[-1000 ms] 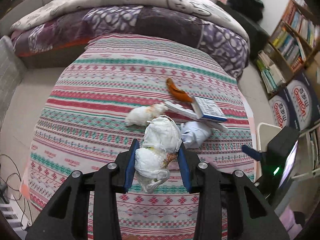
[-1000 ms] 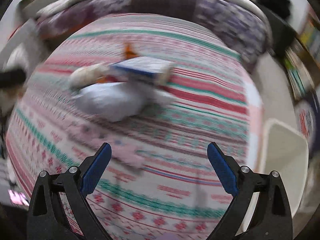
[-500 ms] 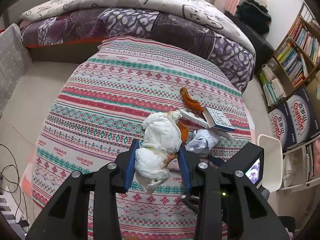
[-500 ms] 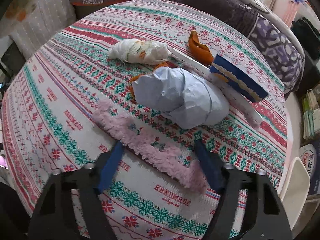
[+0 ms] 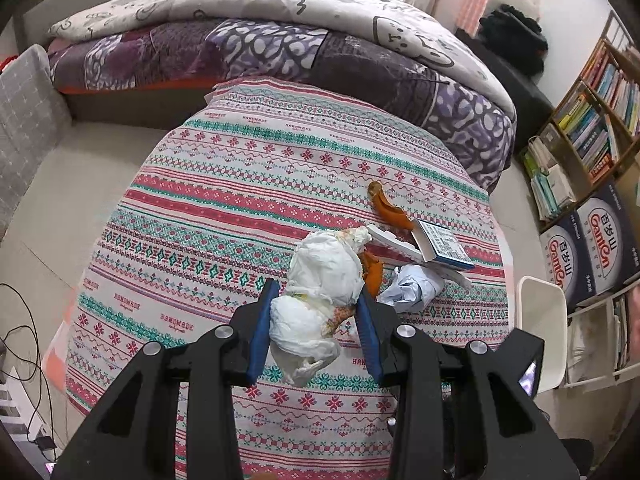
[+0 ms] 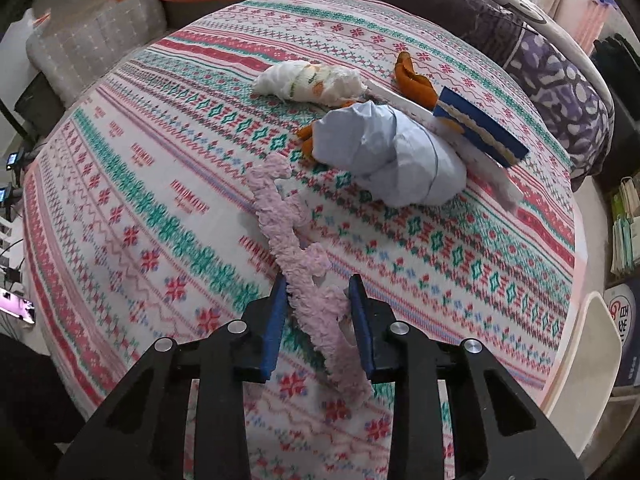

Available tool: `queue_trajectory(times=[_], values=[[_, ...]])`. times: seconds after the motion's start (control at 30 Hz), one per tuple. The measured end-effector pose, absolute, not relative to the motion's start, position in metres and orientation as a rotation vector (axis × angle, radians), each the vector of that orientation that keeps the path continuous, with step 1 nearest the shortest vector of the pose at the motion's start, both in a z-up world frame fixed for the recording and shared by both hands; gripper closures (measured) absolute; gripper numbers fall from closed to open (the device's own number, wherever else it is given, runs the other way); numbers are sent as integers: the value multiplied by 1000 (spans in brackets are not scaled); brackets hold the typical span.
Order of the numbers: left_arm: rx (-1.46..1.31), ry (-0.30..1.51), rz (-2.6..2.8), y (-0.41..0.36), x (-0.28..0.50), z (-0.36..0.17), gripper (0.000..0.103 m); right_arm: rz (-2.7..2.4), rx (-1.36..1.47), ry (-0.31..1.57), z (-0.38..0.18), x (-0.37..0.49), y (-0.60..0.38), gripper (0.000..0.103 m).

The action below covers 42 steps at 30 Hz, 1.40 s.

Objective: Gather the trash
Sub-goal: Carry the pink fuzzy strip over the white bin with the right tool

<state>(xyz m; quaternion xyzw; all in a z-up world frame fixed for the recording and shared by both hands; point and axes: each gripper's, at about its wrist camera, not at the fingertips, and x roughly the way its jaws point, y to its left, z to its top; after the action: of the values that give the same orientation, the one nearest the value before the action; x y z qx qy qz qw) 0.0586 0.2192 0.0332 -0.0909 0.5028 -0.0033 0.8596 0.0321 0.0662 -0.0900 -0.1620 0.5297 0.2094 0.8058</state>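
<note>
The left gripper jaws are clenched on a crumpled white tissue wad, held above the patterned cloth. The right gripper jaws grasp a pink fuzzy strip near one end.

Risks:
- The strip's trailing length may snag the blue paper ball.
- The wad may slip out before reaching the white bin.

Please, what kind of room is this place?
Most likely a bedroom at home: a bed under a purple patterned quilt, a wooden bookshelf full of books, and a table under a striped patterned cloth.

White tissue wad lifted; pink fuzzy strip on cloth.
</note>
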Motion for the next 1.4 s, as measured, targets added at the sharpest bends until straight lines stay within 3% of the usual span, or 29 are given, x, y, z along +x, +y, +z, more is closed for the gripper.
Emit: queue_trajectory(times=[0.7,1.4], values=[[-192,1018,7,215,58,38,65,376,-86,747,14,22,12,73],[-147,1003,-33,178,63,32,65,34,135,747,18,37,-82,73]])
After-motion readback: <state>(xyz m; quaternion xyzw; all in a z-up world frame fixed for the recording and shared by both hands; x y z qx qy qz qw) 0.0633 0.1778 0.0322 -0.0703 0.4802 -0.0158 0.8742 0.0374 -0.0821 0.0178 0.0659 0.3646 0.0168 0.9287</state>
